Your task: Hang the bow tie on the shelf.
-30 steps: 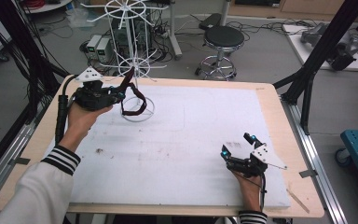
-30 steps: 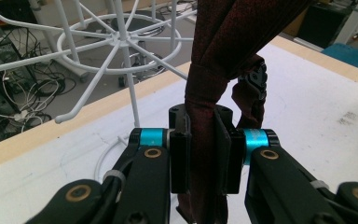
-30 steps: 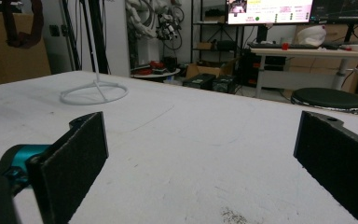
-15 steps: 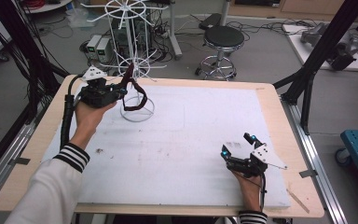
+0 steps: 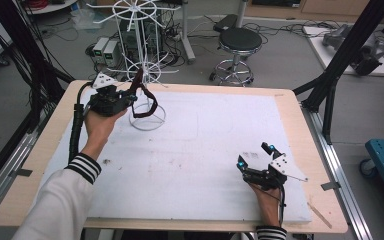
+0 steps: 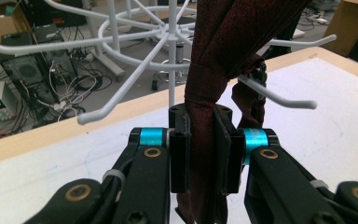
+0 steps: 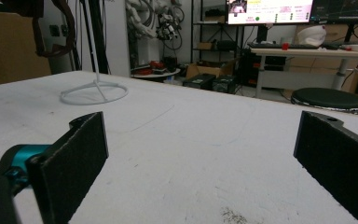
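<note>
Your left gripper (image 5: pixel 128 96) is up beside the white wire rack (image 5: pixel 139 55) at the far left of the bench (image 5: pixel 40 150), its jaws clamped on a dark red fabric strap (image 5: pixel 145 97). In the left gripper view the strap (image 6: pixel 214 70) runs up between the two black jaws of that gripper (image 6: pixel 200 149), pinched flat, and rises close against the rack's arms (image 6: pixel 135 74); one white prong passes just beside the fabric, and whether the strap hangs on it or only touches it is unclear. From above, the strap droops in a loop from the jaws over the rack's round wire base (image 5: pixel 147 117), which sits on the white mat (image 5: pixel 205 150) covering the bench.

Your right gripper (image 5: pixel 260 160) lies well apart from the rack, at the near right of the mat, held low in your right hand (image 5: pixel 266 197). Its jaws stand wide apart with nothing between them; in the right gripper view that gripper (image 7: pixel 200 163) faces bare mat (image 7: pixel 191 140), with the rack's base ring (image 7: pixel 93 93) farther off and the strap's loop (image 7: pixel 51 28) hanging above it.

A black stool (image 5: pixel 239 42) stands on the floor beyond the bench, right of the rack.
</note>
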Available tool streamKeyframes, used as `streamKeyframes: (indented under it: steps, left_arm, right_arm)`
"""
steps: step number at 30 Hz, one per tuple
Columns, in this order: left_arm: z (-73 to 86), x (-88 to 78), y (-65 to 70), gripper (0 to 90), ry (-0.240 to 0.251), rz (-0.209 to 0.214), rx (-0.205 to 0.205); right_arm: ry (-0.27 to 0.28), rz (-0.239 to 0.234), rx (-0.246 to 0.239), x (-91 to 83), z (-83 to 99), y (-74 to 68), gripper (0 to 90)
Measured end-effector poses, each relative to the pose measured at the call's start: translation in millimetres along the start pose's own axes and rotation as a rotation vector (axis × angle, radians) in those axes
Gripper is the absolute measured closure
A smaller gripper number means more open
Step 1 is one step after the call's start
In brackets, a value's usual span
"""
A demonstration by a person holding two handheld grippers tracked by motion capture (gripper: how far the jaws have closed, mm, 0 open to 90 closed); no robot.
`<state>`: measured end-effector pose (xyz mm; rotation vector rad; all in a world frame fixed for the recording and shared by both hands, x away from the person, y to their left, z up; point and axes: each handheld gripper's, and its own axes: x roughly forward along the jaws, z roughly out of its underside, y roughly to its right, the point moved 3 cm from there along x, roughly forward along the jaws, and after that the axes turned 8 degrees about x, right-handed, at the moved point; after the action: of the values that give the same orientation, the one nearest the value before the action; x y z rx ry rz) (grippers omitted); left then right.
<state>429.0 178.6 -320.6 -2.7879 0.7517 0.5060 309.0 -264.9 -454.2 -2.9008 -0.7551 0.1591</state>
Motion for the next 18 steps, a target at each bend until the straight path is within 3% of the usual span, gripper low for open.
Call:
streamKeyframes:
  steps: [13,16,18]
  left_arm:
    - [2.8,4.1,4.0,76.3,-0.01,-0.01,0.016]
    - [3.3,2.9,4.1,72.2,-0.018,0.003,0.037]
    - [3.8,2.7,4.2,64.1,-0.026,0.02,0.034]
  right_arm:
    - [0.001,-0.002,-0.004,0.1,0.0,0.0,2.2]
    - [0.0,0.0,0.0,-0.1,0.0,0.0,2.1]
    - [0.003,0.0,-0.002,0.1,-0.1,0.4,2.2]
